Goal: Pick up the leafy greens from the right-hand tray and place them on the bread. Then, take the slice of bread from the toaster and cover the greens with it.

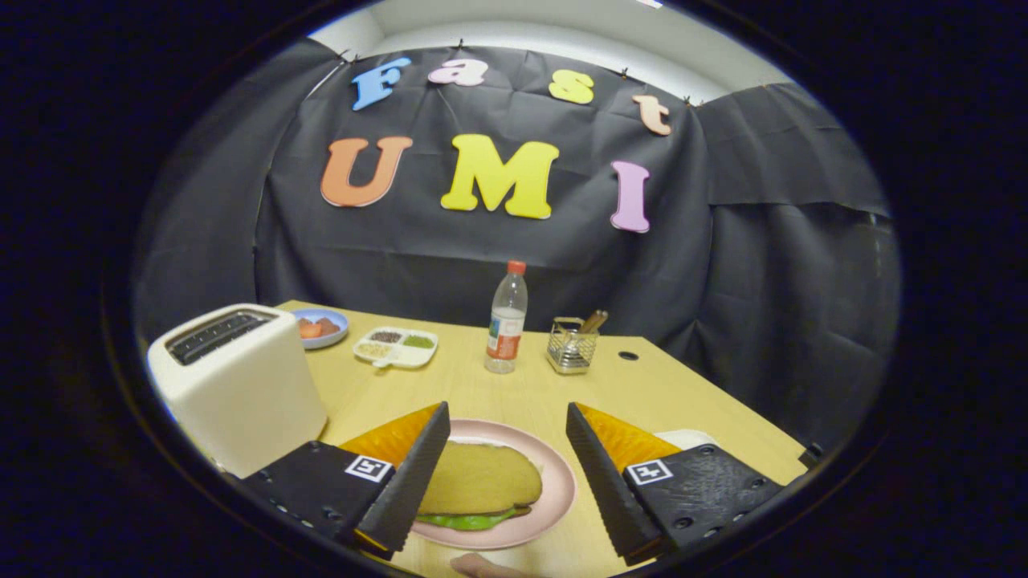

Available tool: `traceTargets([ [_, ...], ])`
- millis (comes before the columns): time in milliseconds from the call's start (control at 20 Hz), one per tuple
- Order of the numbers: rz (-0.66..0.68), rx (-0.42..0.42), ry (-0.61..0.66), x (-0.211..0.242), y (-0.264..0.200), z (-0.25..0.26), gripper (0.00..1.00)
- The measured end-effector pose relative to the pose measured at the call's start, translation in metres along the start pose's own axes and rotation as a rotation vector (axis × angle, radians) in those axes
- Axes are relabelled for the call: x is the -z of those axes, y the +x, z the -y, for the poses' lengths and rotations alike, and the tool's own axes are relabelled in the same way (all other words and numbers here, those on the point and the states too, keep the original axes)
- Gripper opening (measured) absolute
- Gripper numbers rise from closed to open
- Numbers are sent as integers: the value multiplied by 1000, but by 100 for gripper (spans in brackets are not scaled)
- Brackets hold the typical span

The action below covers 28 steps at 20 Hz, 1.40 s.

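Gripper (504,417) over plate (554,461)
Fingers spread wide, holding nothing; bread (482,480) on leafy greens (466,520) lies between them.

Gripper (506,421) spread wide above bread (482,479) covering greens (466,520) on plate (554,506).

Your gripper (506,417) holds its fingers spread wide, and the left finger (418,474) covers the left rim of the pink plate (562,490). The top slice of bread (482,480) hides most of the leafy greens (466,520); just a green fringe peeks out below it. Whatever lies under the greens is concealed. A white tray (691,437) is mostly hidden behind the right finger (598,474). The toaster (237,385) slots are too dark to see inside. The wire holder (572,347) contents are too small to tell.
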<state>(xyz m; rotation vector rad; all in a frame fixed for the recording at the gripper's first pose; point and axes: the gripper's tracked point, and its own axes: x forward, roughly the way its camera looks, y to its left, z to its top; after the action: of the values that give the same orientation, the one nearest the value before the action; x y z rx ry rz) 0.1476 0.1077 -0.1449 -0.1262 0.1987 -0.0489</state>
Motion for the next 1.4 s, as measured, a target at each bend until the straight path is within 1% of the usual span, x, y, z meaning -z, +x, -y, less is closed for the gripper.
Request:
traceTargets([
  [100, 53, 21, 61, -26, -22, 8, 94],
  [250, 177, 76, 82, -71, -57, 28, 95],
  [300, 207, 81, 89, -84, -68, 31, 96],
  [500, 261, 82, 136, -118, -118, 41, 95],
  [650, 296, 62, 102, -140, -146, 43, 95],
  [750, 310, 58, 71, -147, -160, 44, 95],
  [900, 304, 39, 59, -145, -170, 41, 95],
  [1400, 277, 21, 47, -136, -173, 48, 95],
])
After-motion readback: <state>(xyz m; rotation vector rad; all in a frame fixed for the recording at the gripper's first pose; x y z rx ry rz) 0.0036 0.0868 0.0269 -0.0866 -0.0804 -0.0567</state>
